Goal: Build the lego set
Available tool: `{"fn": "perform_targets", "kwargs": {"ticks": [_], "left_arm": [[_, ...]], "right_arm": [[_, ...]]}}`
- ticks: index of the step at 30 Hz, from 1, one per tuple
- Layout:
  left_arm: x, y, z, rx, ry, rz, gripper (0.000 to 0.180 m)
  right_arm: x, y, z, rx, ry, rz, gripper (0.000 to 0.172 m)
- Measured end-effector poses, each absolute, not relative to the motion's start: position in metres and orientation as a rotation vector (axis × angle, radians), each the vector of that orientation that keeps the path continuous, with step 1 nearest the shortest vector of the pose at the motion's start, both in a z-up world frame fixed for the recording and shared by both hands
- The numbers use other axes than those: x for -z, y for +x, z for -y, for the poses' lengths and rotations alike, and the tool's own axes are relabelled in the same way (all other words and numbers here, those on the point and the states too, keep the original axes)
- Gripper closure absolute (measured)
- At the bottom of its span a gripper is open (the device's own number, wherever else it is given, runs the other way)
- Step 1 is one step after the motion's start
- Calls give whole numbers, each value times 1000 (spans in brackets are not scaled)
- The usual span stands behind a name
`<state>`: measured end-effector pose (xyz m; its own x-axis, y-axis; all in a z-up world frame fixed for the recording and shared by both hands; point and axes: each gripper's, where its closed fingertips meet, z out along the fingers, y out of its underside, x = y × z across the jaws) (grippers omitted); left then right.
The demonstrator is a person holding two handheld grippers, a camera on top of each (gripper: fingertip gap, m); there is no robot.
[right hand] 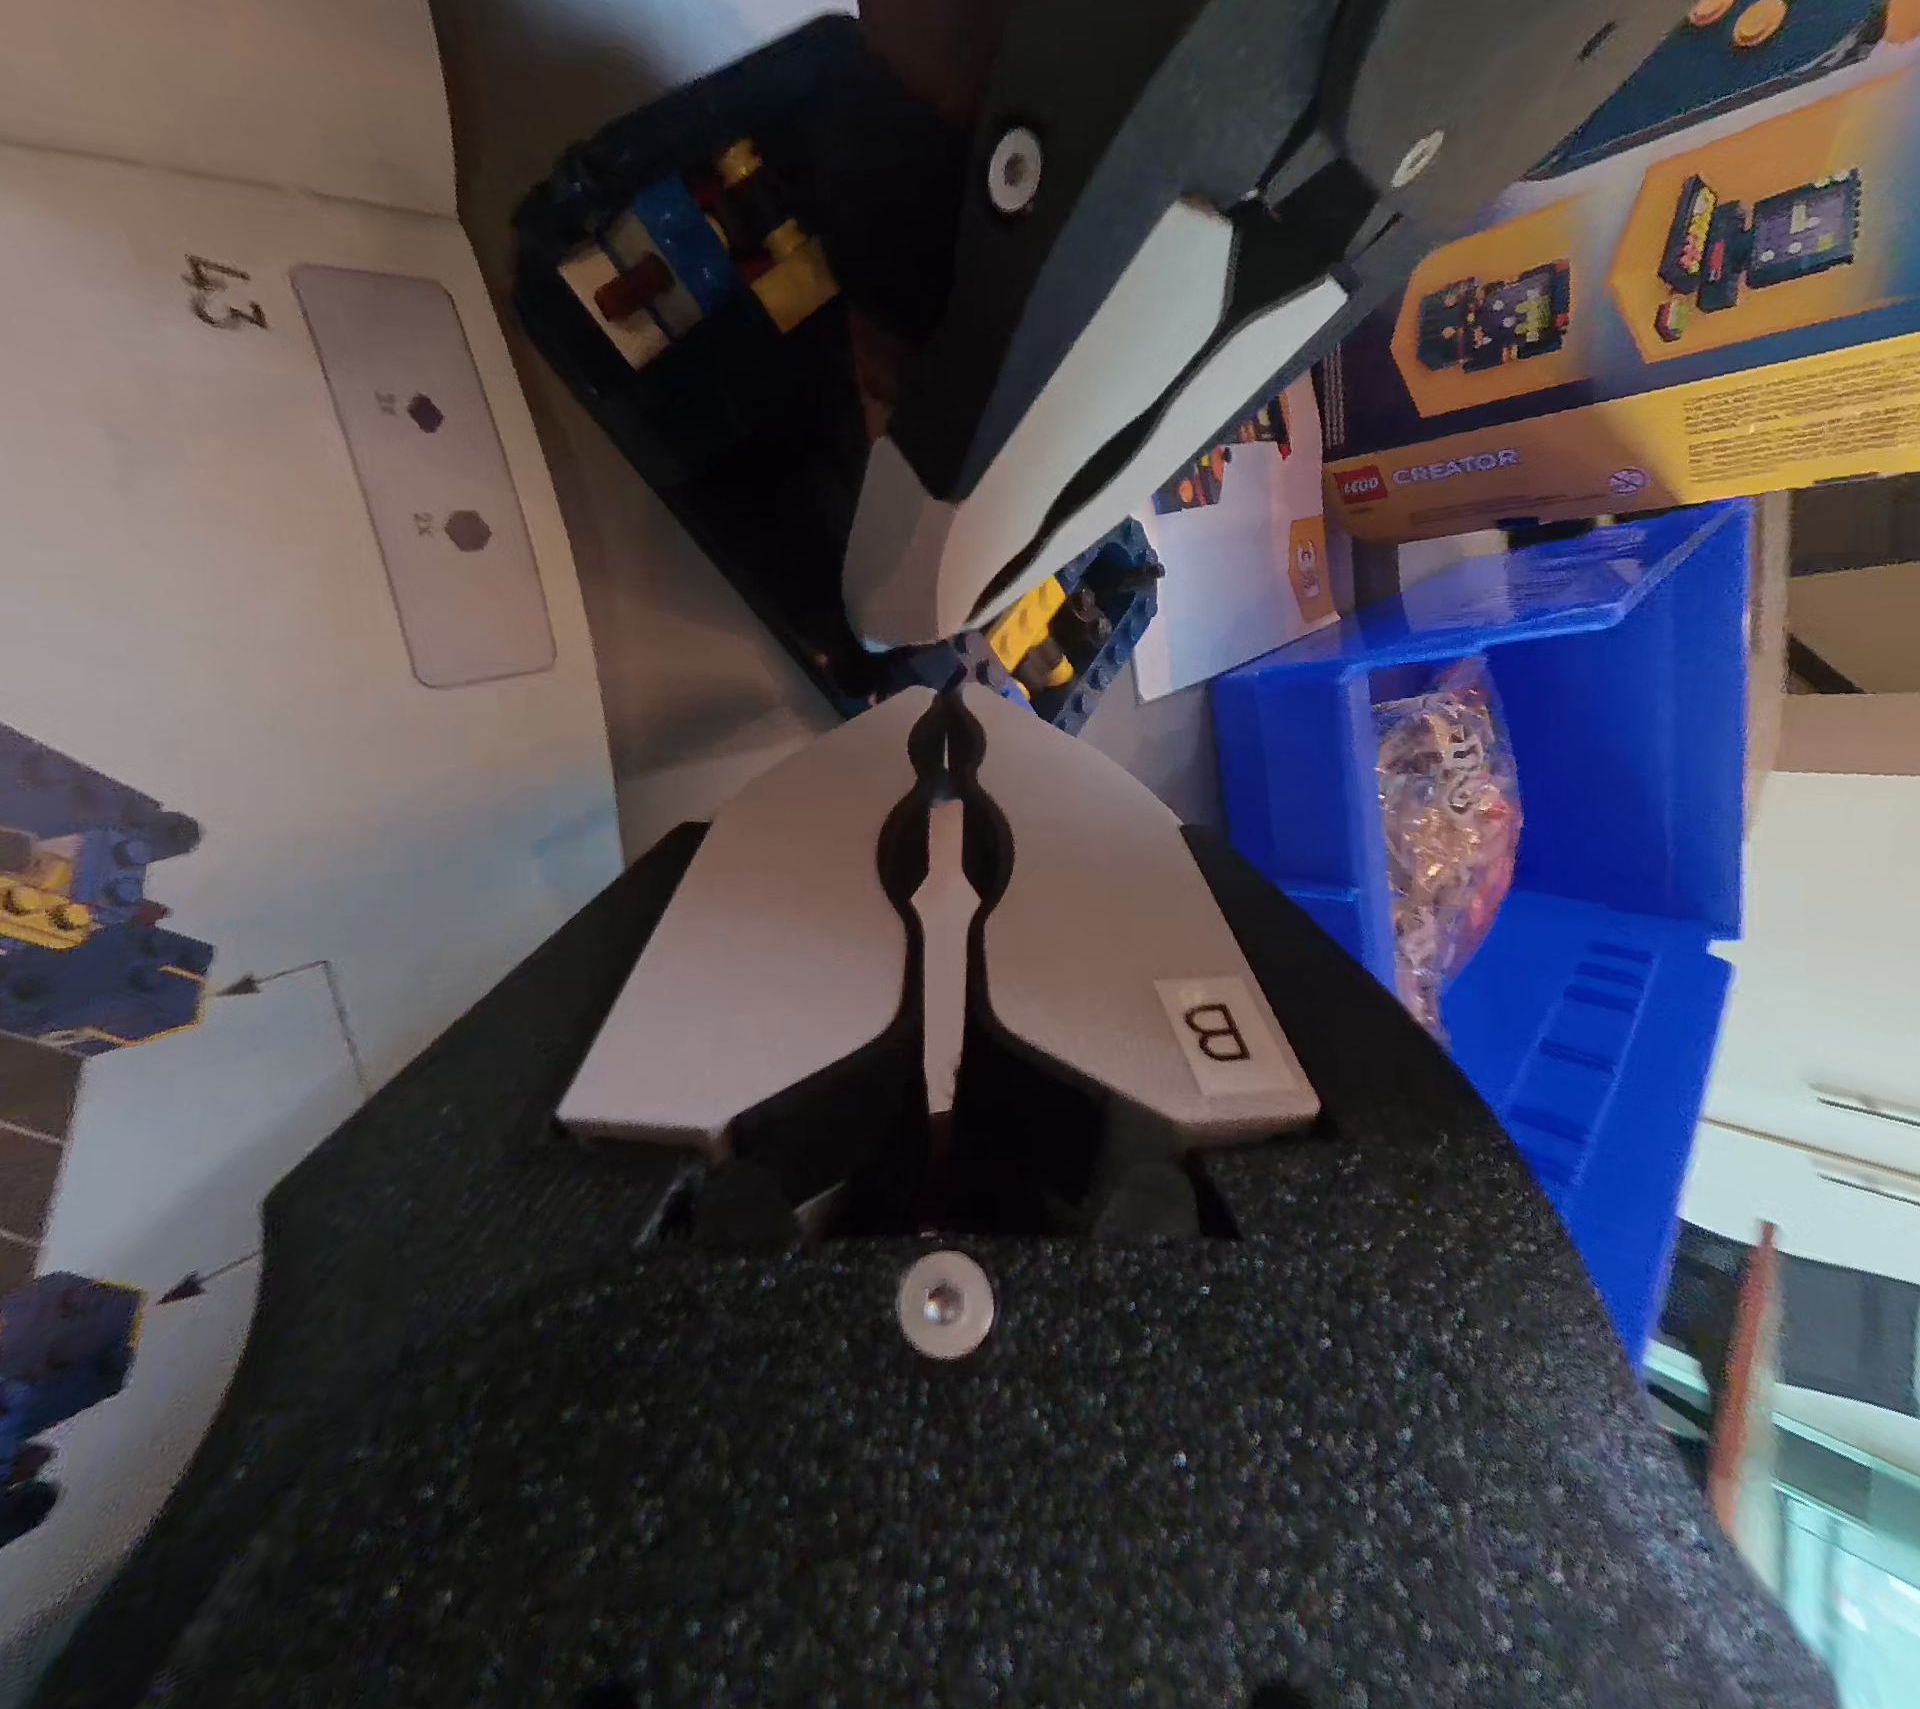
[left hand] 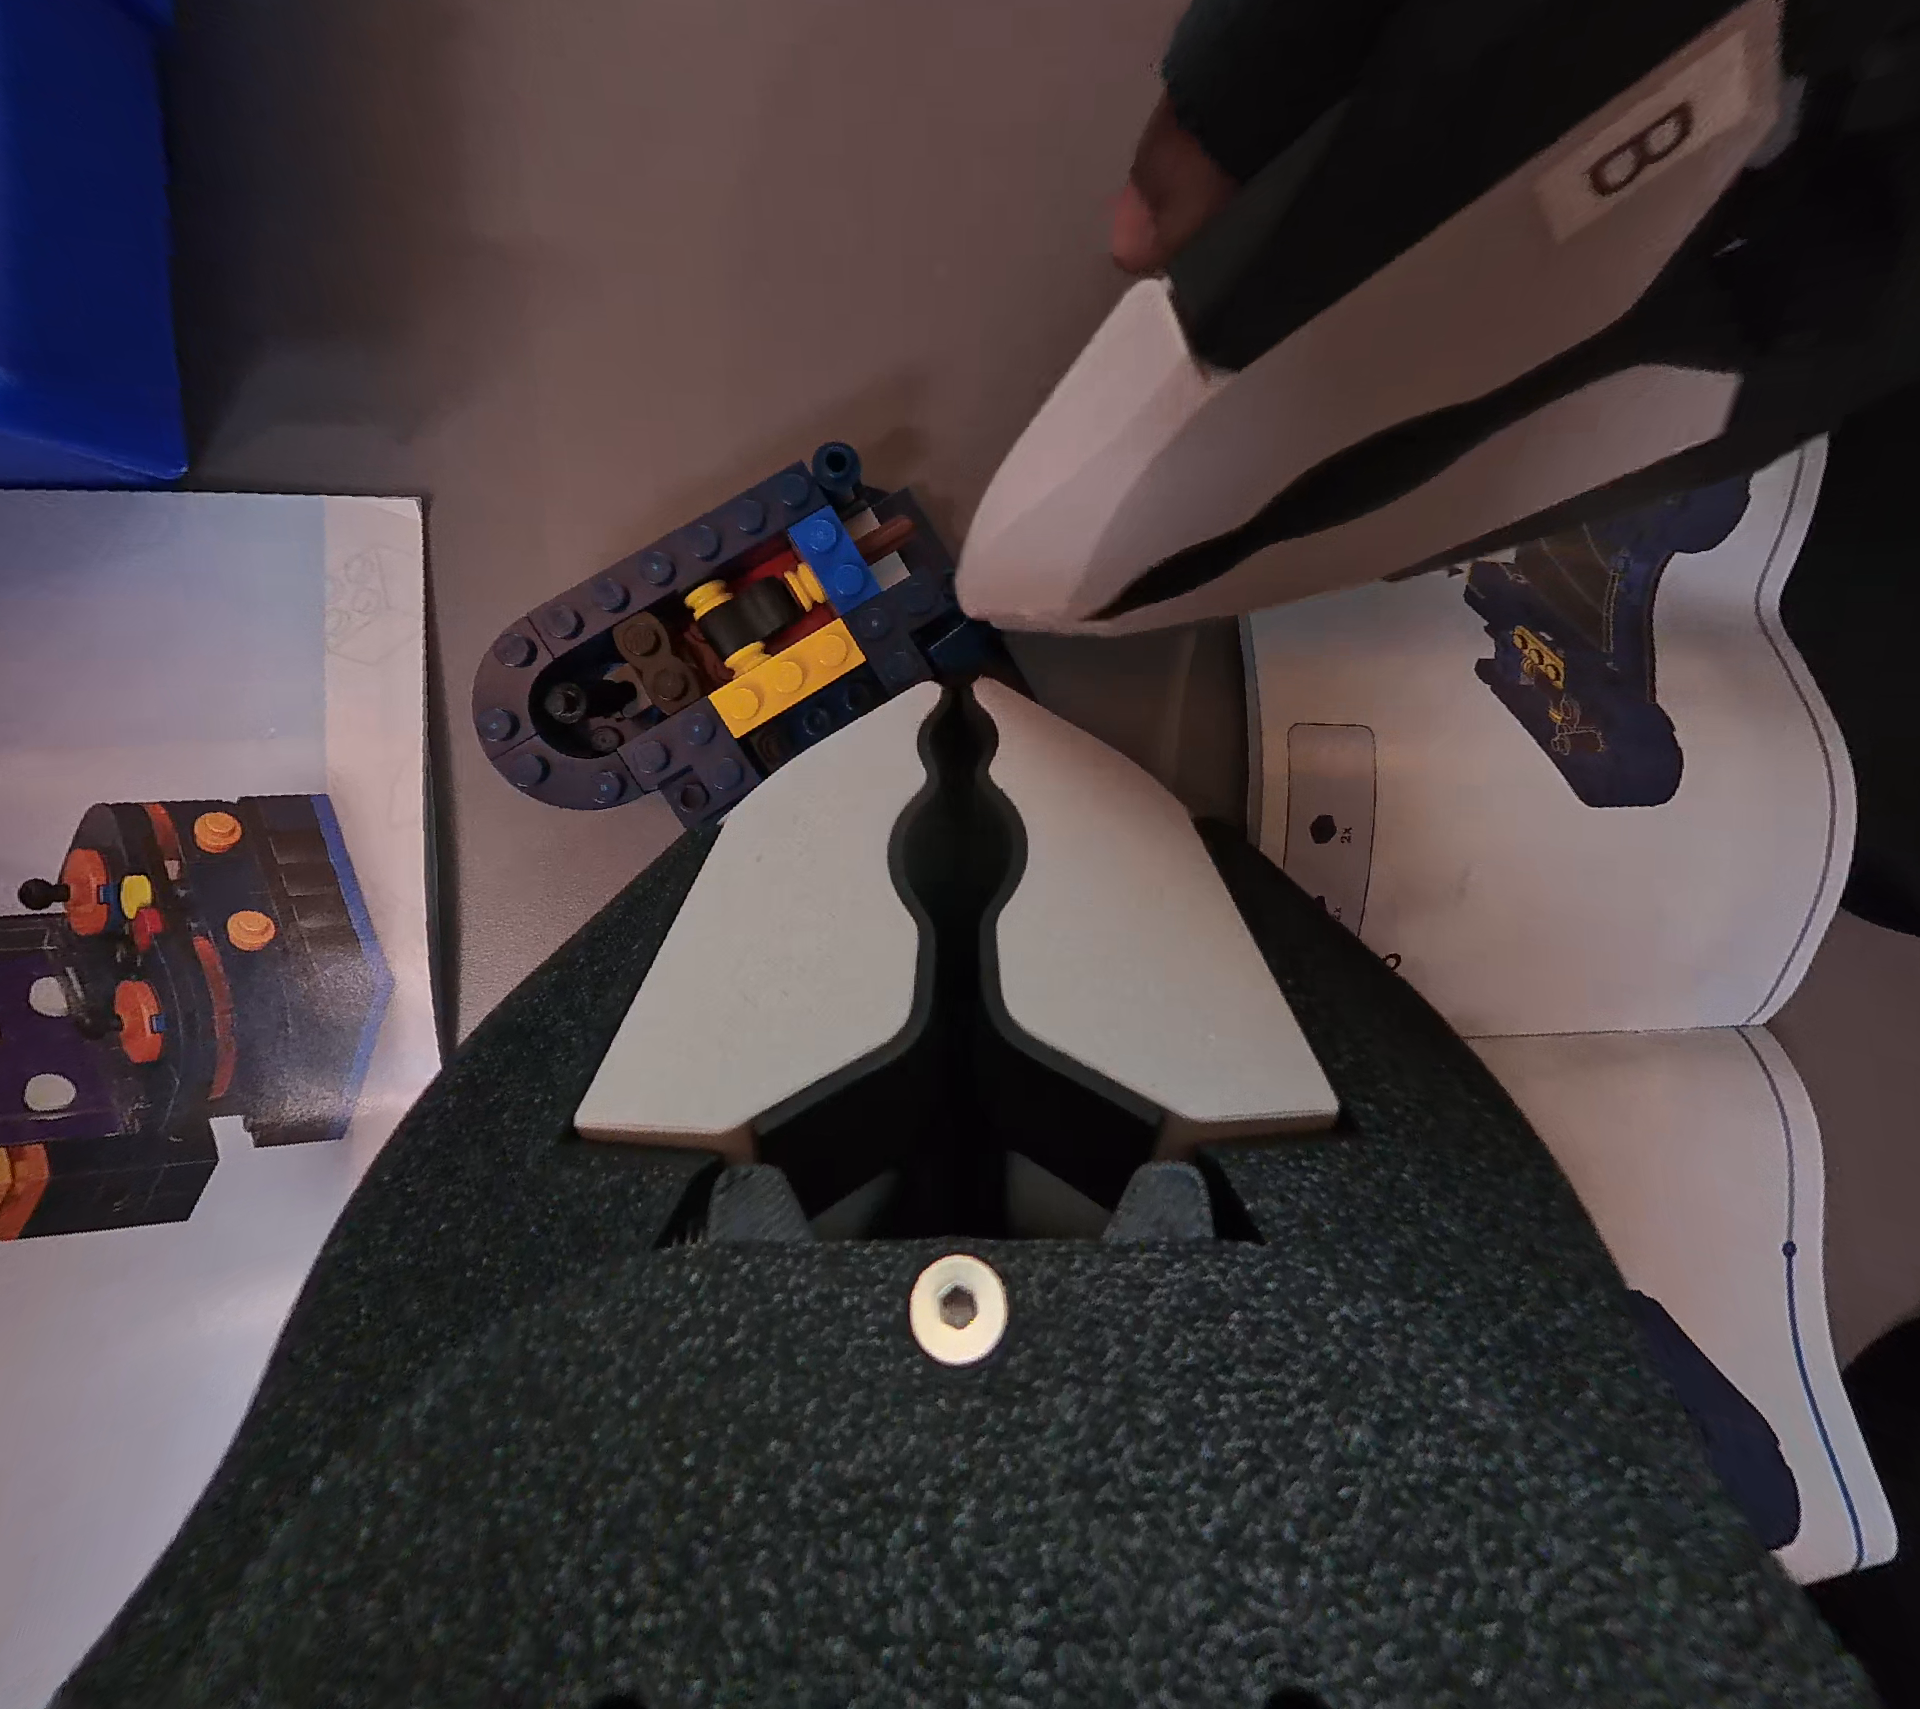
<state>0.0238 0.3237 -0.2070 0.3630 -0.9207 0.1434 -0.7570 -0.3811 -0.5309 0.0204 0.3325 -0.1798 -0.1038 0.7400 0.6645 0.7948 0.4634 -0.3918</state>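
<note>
A dark blue brick model (left hand: 675, 651) with yellow, blue and black pieces inside lies flat on the grey table. My left gripper (left hand: 951, 695) is shut, and its tips rest at the model's near right corner. My right gripper (left hand: 971, 610) comes in from the upper right, also shut, with its tips against the same end of the model. In the right wrist view my right gripper (right hand: 945, 703) touches the studded dark blue edge of the model (right hand: 1070, 620). The left gripper (right hand: 904, 636) presses down just beside it. I cannot tell whether either pair of pads pinches a piece.
An open instruction booklet (left hand: 1558, 828) lies right of the model and also shows in the right wrist view (right hand: 260, 412). A printed sheet (left hand: 208, 828) lies to the left. A blue bin (right hand: 1558, 724) holds a bag of pieces (right hand: 1444, 828). A yellow box (right hand: 1662, 309) stands behind. Another dark brick block (right hand: 675, 257) sits by the booklet.
</note>
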Motion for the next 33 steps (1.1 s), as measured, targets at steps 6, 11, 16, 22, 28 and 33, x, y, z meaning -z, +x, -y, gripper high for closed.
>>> {"fn": "perform_targets", "kwargs": {"ticks": [6, 11, 16, 22, 28, 33], "left_arm": [[207, 24, -324, 599, -2256, -1464, 180], [207, 24, -324, 592, -2255, -1467, 180], [207, 24, -324, 588, -2258, -1466, 180], [207, 25, -324, 582, -2261, -1460, 180], [207, 25, -324, 587, -2221, -1484, 180], [207, 25, -324, 590, -2217, -1485, 180]], "right_arm": [[182, 16, -327, -40, -1364, 1811, 172], [184, 18, -331, -45, -1384, 1796, 172], [185, 19, -331, -26, -1371, 1802, 172], [184, 21, -331, -1, -1360, 1821, 172], [183, 26, -335, -27, -1385, 1778, 165], [188, 34, -339, -499, -1706, 1588, 122]]}}
